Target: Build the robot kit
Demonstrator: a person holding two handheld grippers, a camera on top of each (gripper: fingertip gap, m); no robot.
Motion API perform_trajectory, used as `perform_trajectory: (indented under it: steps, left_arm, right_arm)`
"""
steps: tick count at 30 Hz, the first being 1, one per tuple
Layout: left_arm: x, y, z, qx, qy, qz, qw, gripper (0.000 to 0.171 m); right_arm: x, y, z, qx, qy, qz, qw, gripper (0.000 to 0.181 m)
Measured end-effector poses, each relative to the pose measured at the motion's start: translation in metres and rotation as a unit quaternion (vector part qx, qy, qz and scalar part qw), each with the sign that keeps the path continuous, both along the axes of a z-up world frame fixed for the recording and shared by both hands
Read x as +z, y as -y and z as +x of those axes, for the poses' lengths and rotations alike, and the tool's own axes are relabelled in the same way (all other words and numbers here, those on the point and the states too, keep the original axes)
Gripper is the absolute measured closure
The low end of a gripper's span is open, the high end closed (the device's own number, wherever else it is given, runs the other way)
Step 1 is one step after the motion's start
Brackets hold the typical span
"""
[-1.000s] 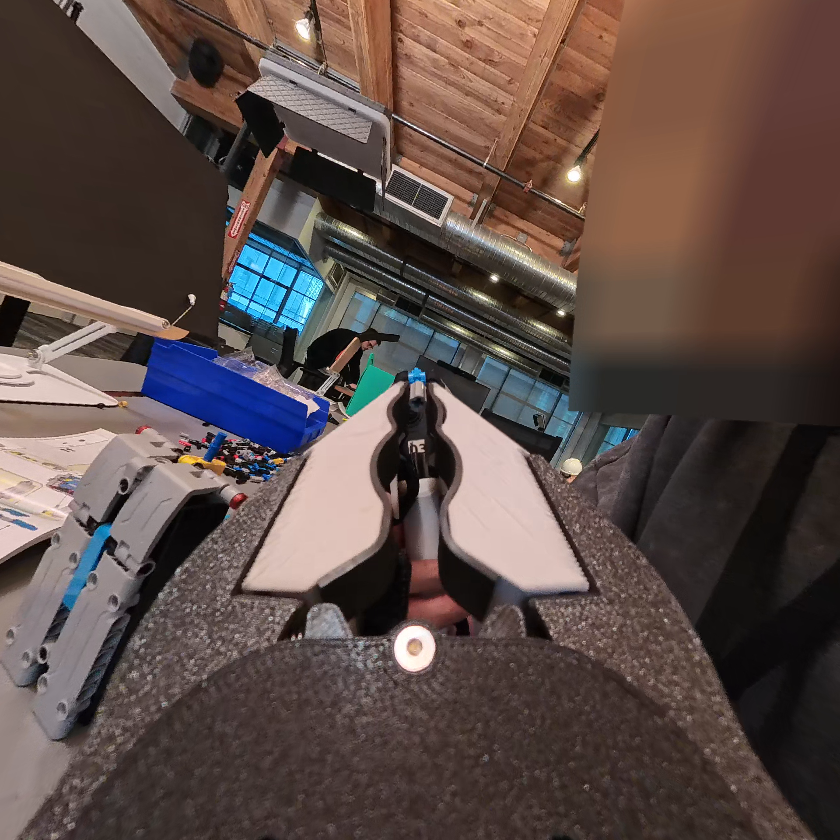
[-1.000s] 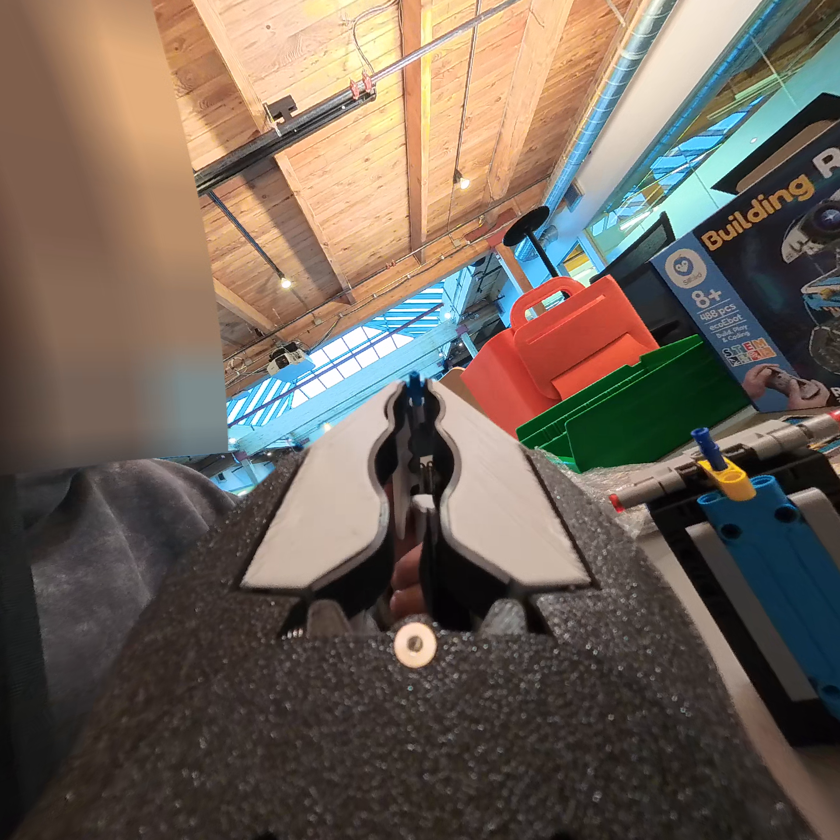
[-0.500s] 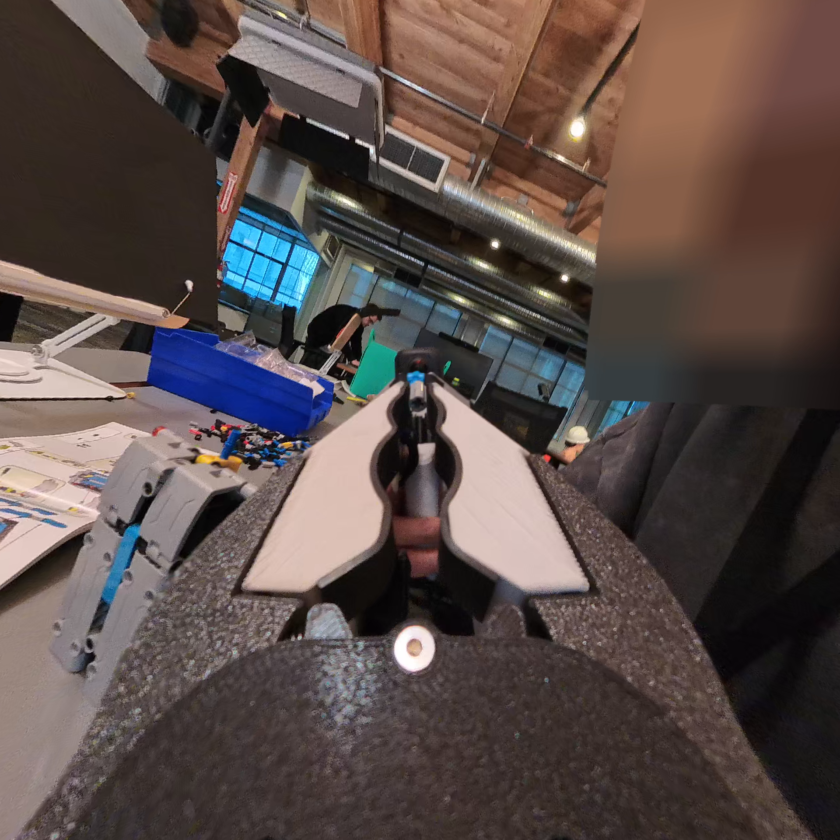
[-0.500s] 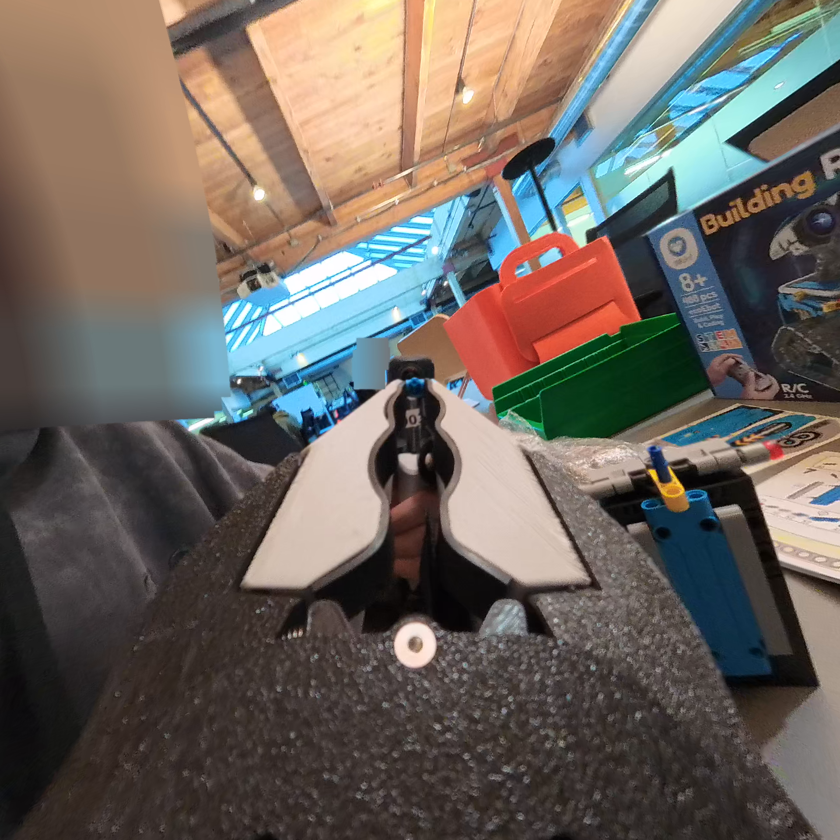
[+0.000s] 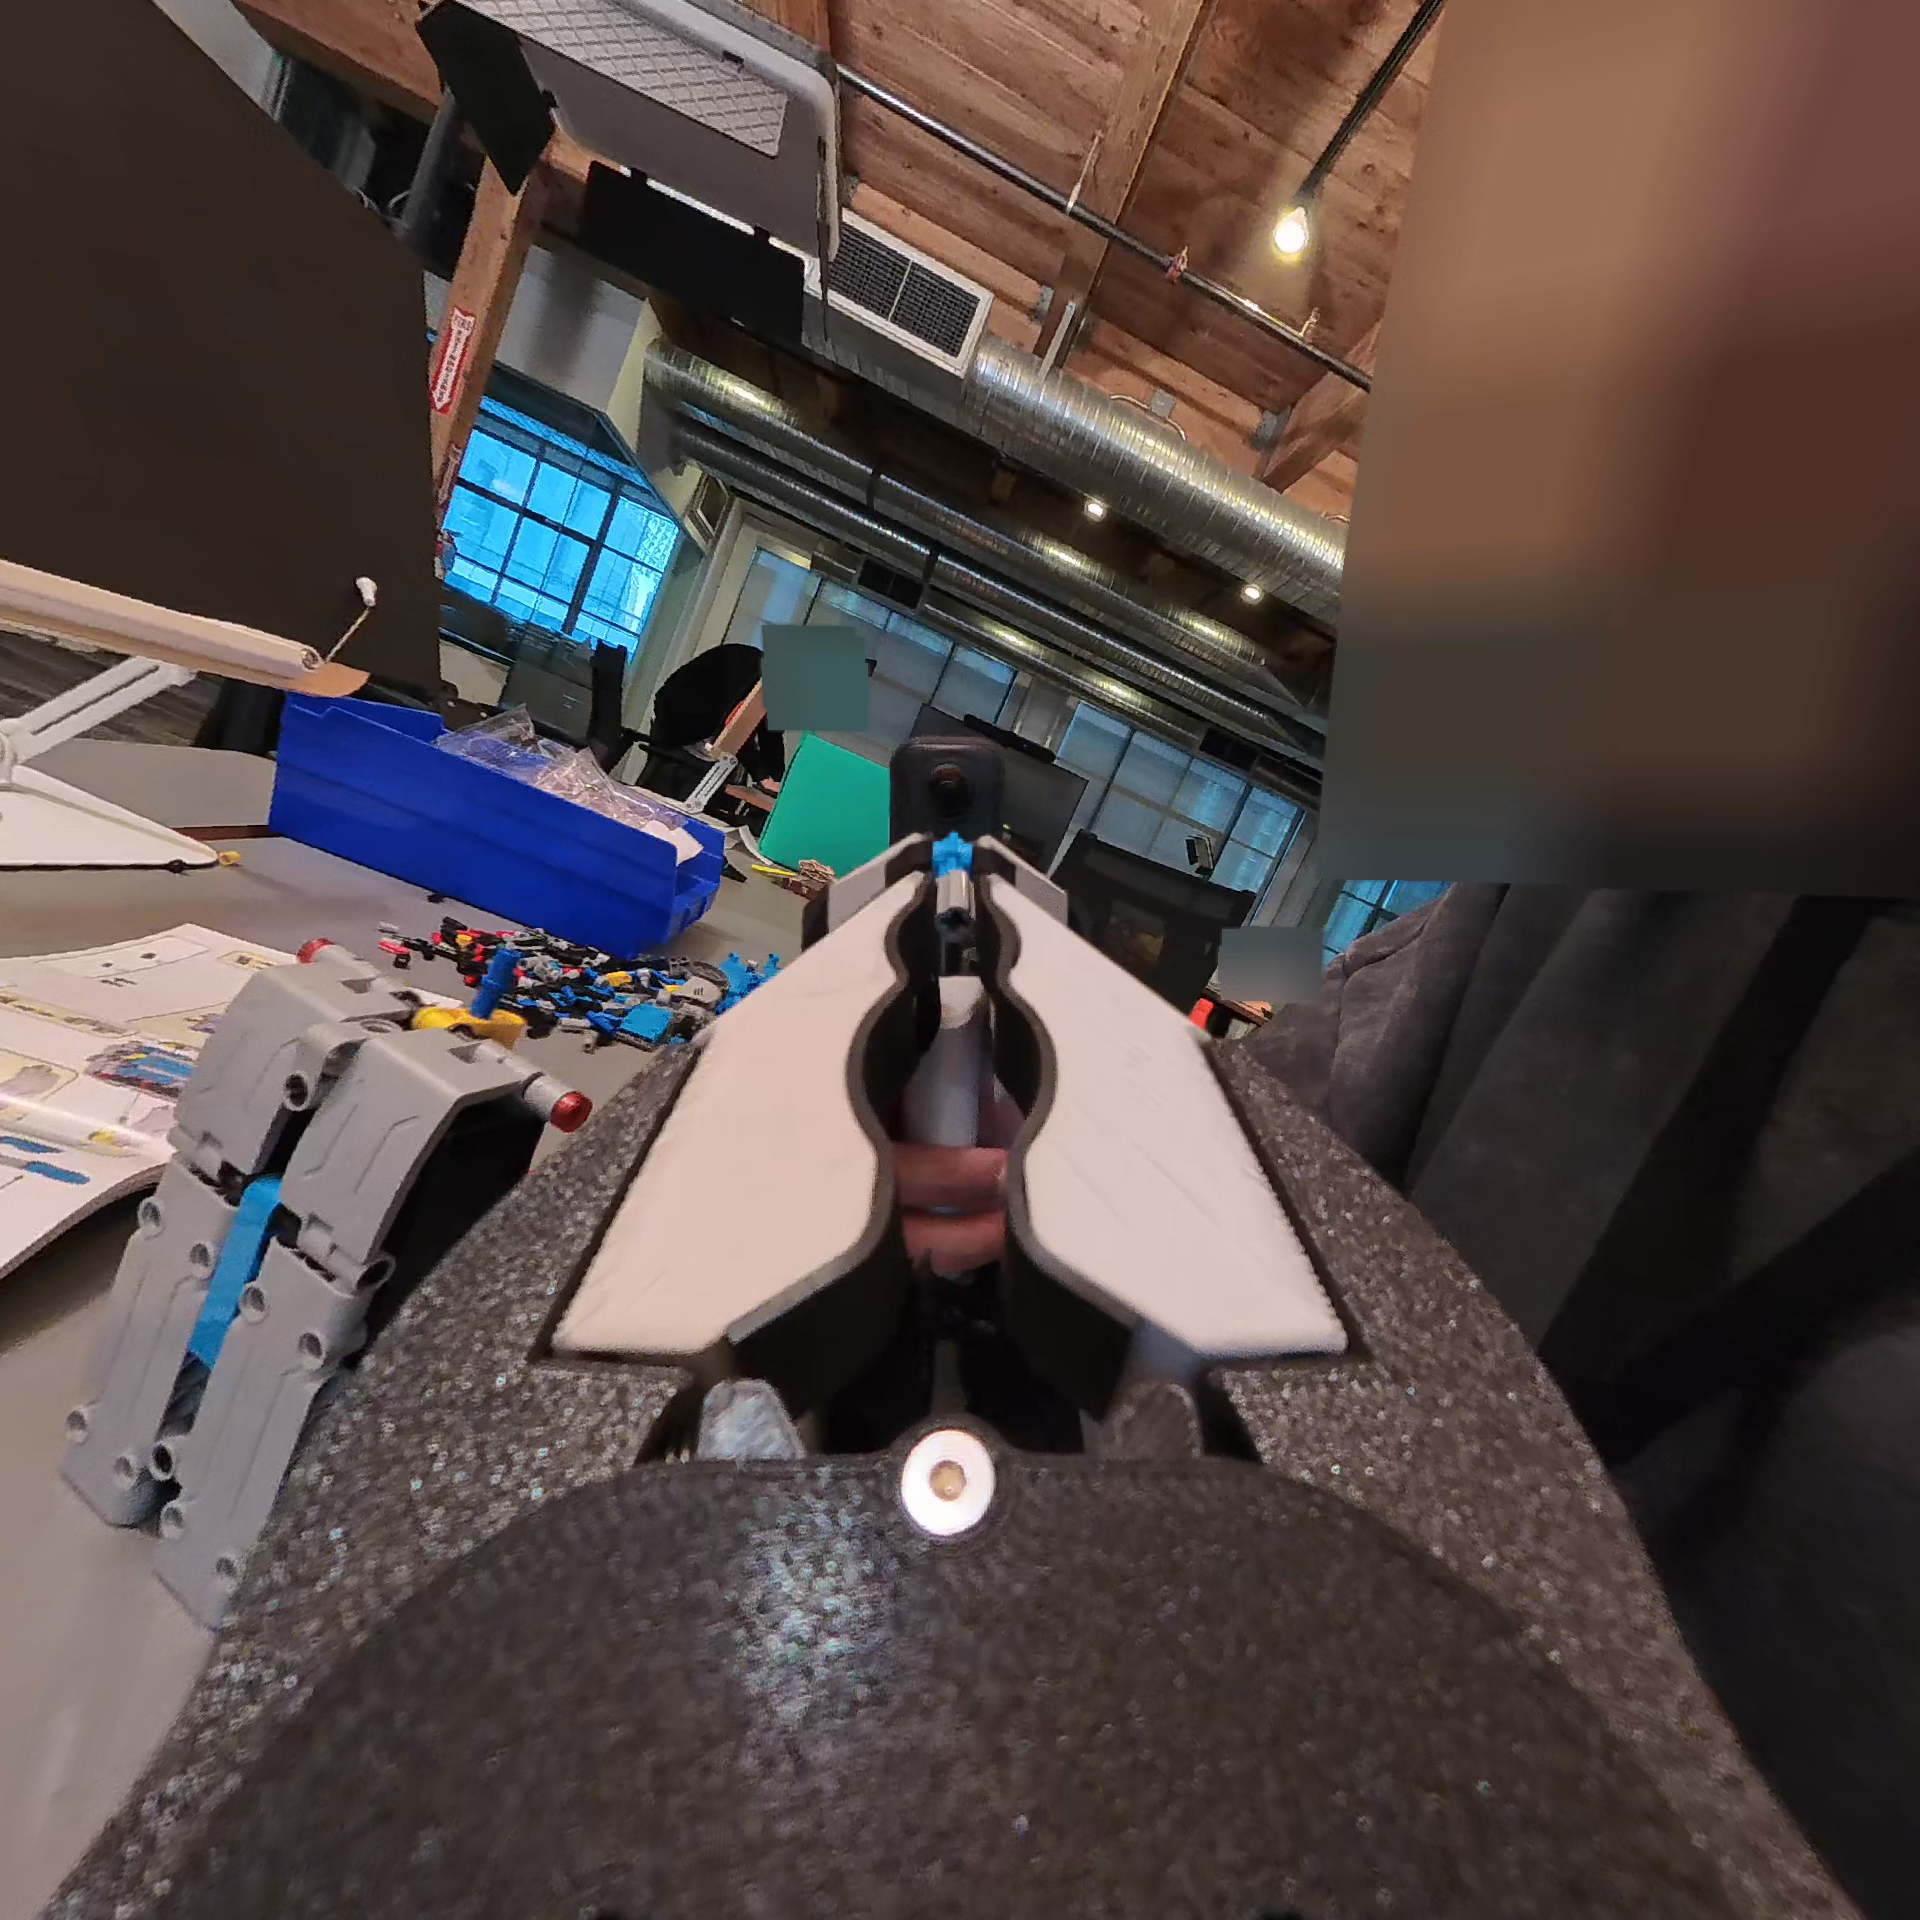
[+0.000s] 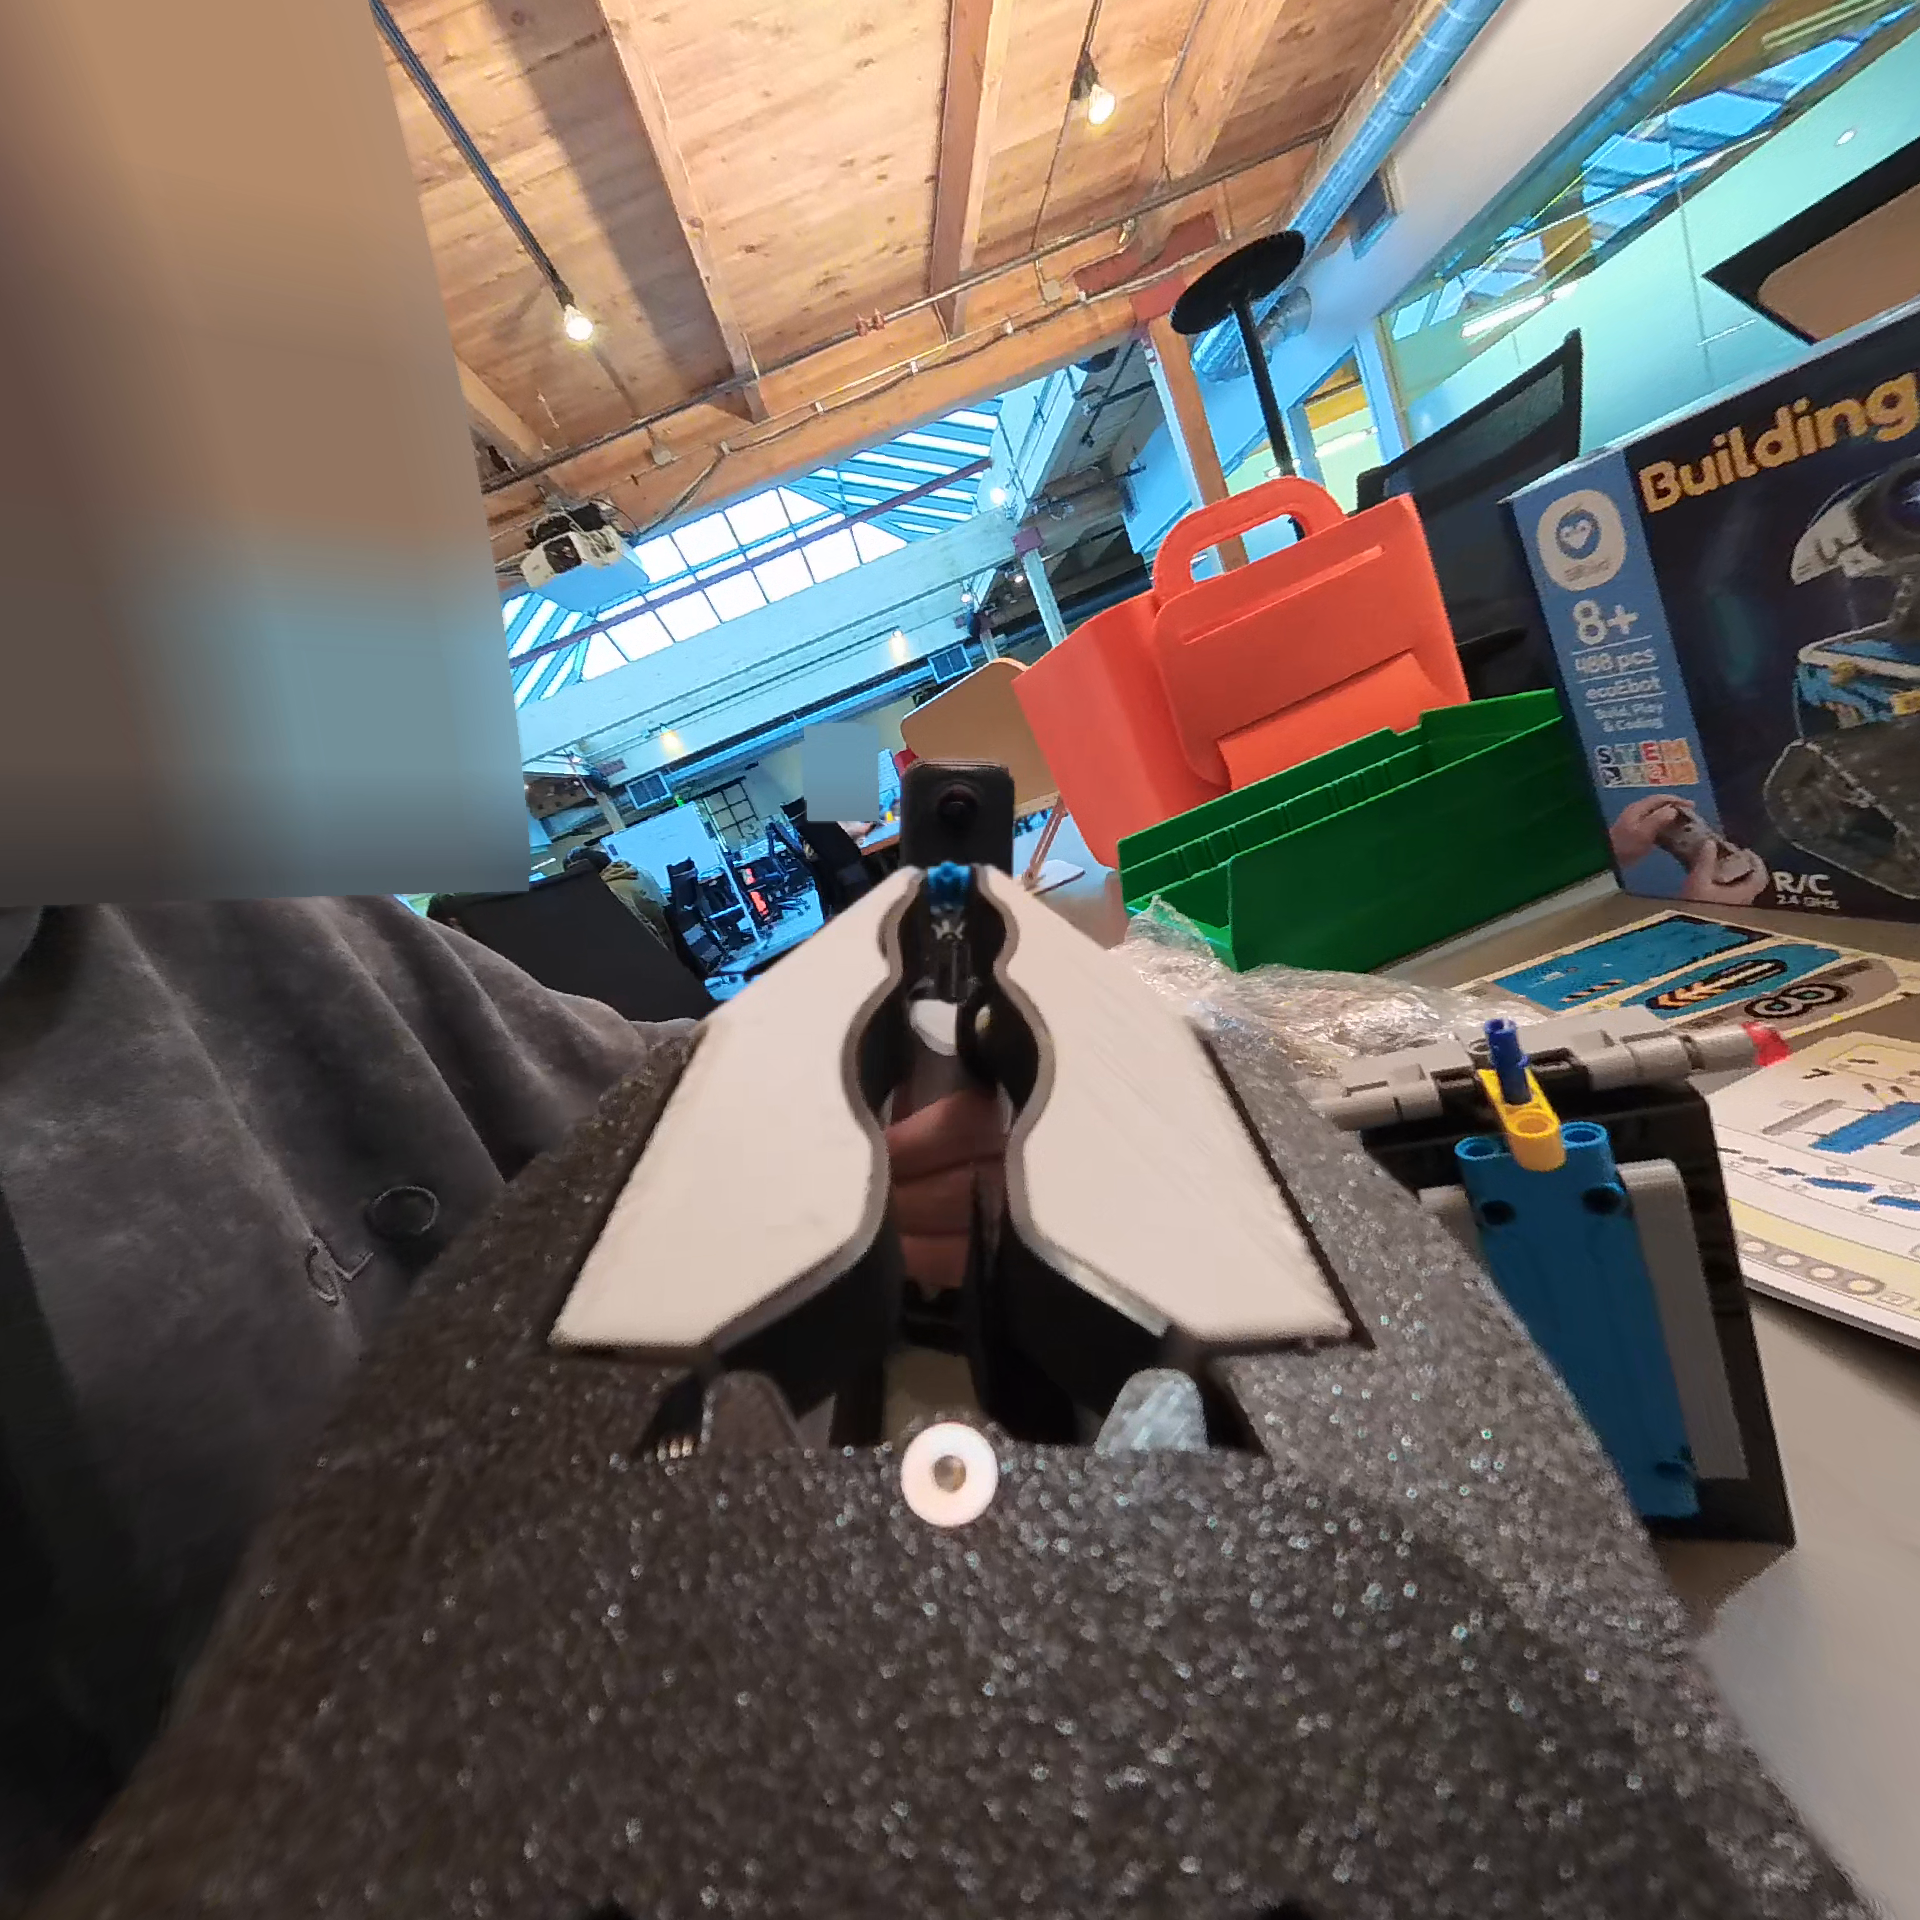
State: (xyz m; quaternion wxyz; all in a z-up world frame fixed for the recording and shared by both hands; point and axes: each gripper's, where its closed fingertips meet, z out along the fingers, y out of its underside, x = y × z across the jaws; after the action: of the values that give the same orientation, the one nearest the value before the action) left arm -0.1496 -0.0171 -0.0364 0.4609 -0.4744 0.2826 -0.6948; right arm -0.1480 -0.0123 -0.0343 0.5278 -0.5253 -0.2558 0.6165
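It was an open-plan loft workshop: timber-beamed ceiling [image 6: 831,156], steel ducts [image 5: 1143,457] at one o'clock, parts bins [image 5: 468,821] at ten.

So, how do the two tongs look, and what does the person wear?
Both the left tongs and the right tongs look alike: two flat light-grey fingers with black wavy inner edges, set in a speckled black body with a silver screw. No cables show. The person wears a dark grey sweater.

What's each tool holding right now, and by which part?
Both tools are shut on one small blue peg. The left tool and the right tool face each other, each pinching an end of the blue peg at its fingertips.
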Motion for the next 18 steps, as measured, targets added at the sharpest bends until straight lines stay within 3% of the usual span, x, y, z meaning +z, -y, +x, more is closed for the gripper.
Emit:
perform_trajectory:
  steps: [18]
  left_arm:
    - [-0.011,-0.001,0.006,0.022,-0.044,0.029,0.998,0.165]
  right_arm:
    - [-0.014,0.001,-0.001,0.05,0.017,-0.047,0.998,0.174]
